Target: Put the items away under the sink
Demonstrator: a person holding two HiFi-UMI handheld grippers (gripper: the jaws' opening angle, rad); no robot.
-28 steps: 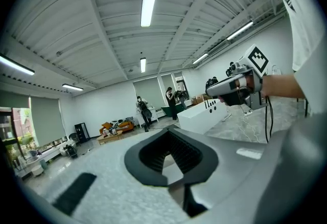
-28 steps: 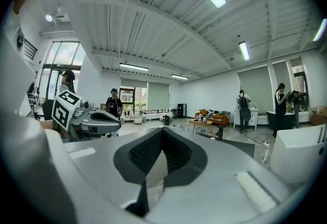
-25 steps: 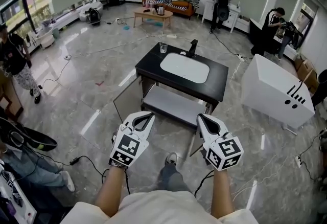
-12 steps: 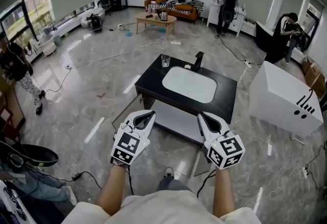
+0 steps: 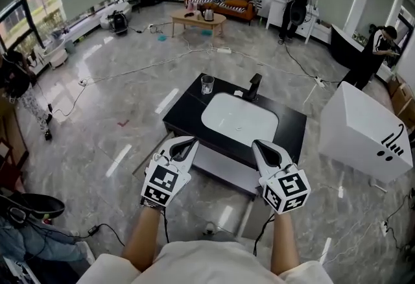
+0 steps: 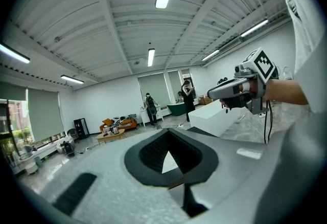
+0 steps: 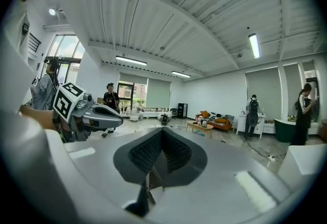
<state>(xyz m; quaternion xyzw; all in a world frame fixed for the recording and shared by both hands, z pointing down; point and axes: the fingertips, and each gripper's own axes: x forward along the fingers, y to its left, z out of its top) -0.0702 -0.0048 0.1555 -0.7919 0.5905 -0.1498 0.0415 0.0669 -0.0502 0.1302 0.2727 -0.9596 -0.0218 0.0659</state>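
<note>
Left gripper (image 5: 186,144): white shell, broad at the end nearer to the shirt (image 5: 207,263), narrowing to a point at the end farther from the shirt.
Right gripper (image 5: 260,146): the same white shell and the same pointed shape.
Fingers (image 5: 170,161): pale grey-white outside, dark inside.
Pads (image 6: 153,152): black, with fine ribs.
Marker cubes (image 5: 161,187): one on each gripper, at the end nearer to the shirt; white faces, each with a black square pattern.
Cables (image 5: 262,232): thin and black, one under each gripper, running toward the shirt.
Shirt: cream white and plain, with short sleeves; the forearms are uncovered.
</note>
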